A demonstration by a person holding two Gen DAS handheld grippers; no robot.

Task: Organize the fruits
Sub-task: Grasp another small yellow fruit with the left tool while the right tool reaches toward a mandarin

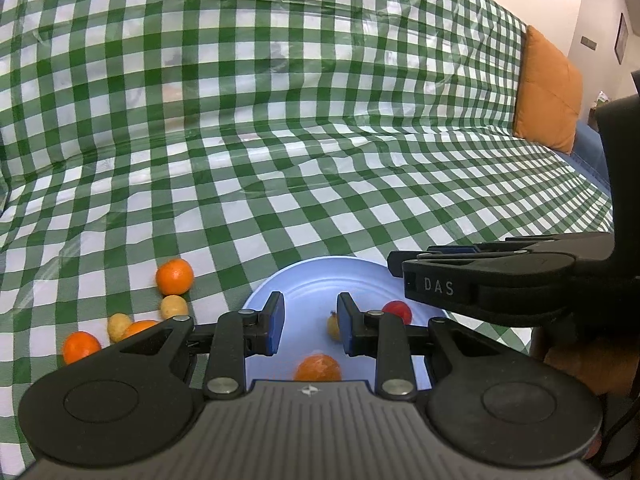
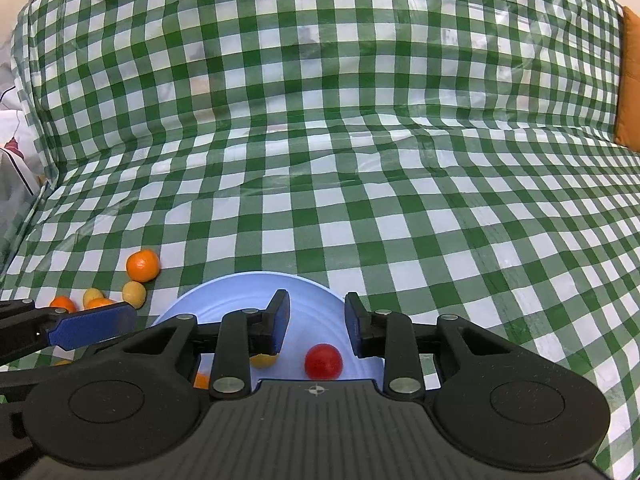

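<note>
A light blue plate (image 1: pixel 312 280) (image 2: pixel 248 292) lies on the green checked cloth. On it sit an orange (image 1: pixel 318 367), a small yellow fruit (image 1: pixel 333 327) (image 2: pixel 263 360) and a red fruit (image 1: pixel 398 311) (image 2: pixel 323 361). My left gripper (image 1: pixel 310 328) is open and empty above the plate, over the orange. My right gripper (image 2: pixel 316 326) is open and empty above the plate, over the red fruit. Left of the plate lie loose oranges (image 1: pixel 174 276) (image 1: pixel 81 346) (image 2: pixel 142 265) and small yellow fruits (image 1: pixel 173 306) (image 1: pixel 119 326) (image 2: pixel 133 294).
The checked cloth (image 1: pixel 320 140) covers a sofa seat and backrest. An orange cushion (image 1: pixel 548 88) stands at the far right. The right gripper's body (image 1: pixel 500 280) crosses the left wrist view; the left gripper's finger (image 2: pixel 92 326) shows at the left of the right wrist view.
</note>
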